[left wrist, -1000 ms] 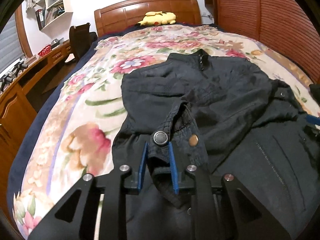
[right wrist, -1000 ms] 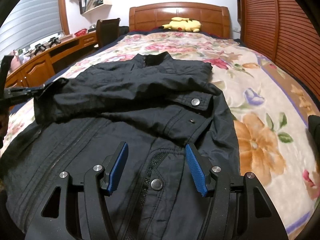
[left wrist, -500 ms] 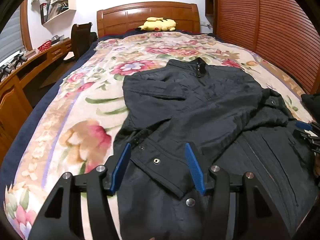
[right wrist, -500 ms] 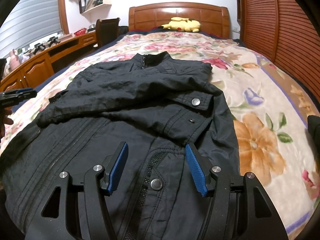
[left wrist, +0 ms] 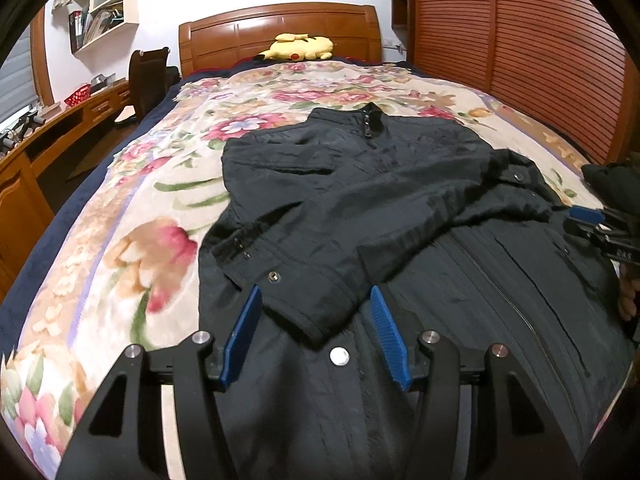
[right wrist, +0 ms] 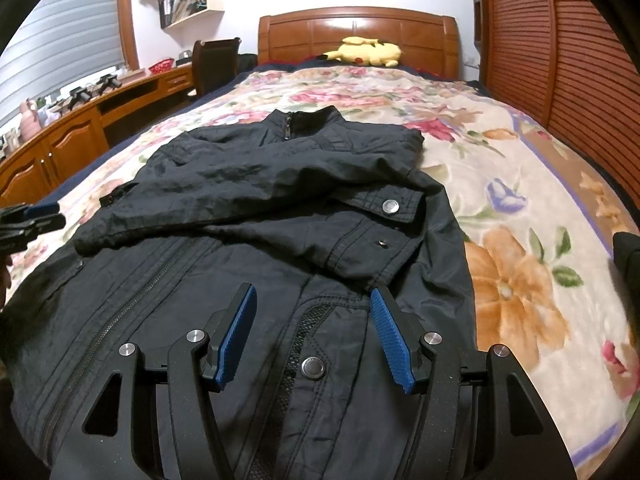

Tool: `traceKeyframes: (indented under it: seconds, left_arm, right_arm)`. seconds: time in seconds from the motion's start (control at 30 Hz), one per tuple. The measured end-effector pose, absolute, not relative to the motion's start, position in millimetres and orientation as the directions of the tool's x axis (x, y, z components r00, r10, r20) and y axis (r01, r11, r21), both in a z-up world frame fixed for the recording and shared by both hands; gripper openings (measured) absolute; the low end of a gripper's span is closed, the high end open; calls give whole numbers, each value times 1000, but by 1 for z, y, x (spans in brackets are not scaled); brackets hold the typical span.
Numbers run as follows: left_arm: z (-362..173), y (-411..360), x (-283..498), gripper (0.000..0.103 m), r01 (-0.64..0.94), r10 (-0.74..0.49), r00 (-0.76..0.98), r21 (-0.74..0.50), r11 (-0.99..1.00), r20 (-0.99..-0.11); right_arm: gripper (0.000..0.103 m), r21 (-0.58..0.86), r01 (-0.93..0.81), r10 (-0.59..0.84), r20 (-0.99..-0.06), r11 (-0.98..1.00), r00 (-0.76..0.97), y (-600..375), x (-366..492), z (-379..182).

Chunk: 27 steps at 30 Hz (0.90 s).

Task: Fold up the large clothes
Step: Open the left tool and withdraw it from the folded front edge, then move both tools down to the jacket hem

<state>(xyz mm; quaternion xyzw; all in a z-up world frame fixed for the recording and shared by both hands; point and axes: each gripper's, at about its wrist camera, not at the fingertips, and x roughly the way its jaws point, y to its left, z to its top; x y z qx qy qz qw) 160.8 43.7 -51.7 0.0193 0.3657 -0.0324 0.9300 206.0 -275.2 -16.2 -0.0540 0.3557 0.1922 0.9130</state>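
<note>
A black jacket [left wrist: 400,208] lies flat on the floral bedspread [left wrist: 132,248], collar toward the headboard, both sleeves folded across its chest. My left gripper [left wrist: 316,300] is open and empty, hovering just above the left sleeve's cuff [left wrist: 304,296] near the hem. My right gripper [right wrist: 314,298] is open and empty above the jacket [right wrist: 248,220] front near the hem, just short of the right sleeve's cuff [right wrist: 384,216]. Each gripper shows at the edge of the other's view: the right in the left wrist view [left wrist: 588,220], the left in the right wrist view [right wrist: 36,216].
A yellow plush toy [left wrist: 298,46] lies by the wooden headboard [left wrist: 280,28]. A wooden desk [right wrist: 80,132] and a dark chair [right wrist: 214,62] stand left of the bed. A slatted wooden wall [left wrist: 540,60] runs along the right side.
My left gripper has let go of the left sleeve cuff, which now lies across the jacket, and has opened and drawn back. My right gripper has stayed open and nearly still.
</note>
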Motion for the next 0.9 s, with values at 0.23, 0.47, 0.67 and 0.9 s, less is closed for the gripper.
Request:
traceKeyframes:
  seconds: [0.23, 0.47, 0.67, 0.9]
  left_arm:
    - [-53, 34, 136, 56, 90, -58, 737, 12, 996, -674]
    - [-49, 28, 109, 56, 106, -51, 765, 47, 993, -642]
    - [-48, 29, 86, 56, 109, -51, 772, 53, 993, -633]
    - [-53, 38, 64, 56, 92, -30, 767, 64, 994, -640]
  right_arm:
    - [61, 33, -391, 312, -664, 920, 679, -276, 204, -13]
    - [61, 8, -393, 306, -644, 919, 701, -279, 190, -3]
    - [61, -46, -394, 277, -635, 918, 721, -283, 171, -2]
    - [61, -64, -373, 253, -627, 926, 736, -300, 140, -5]
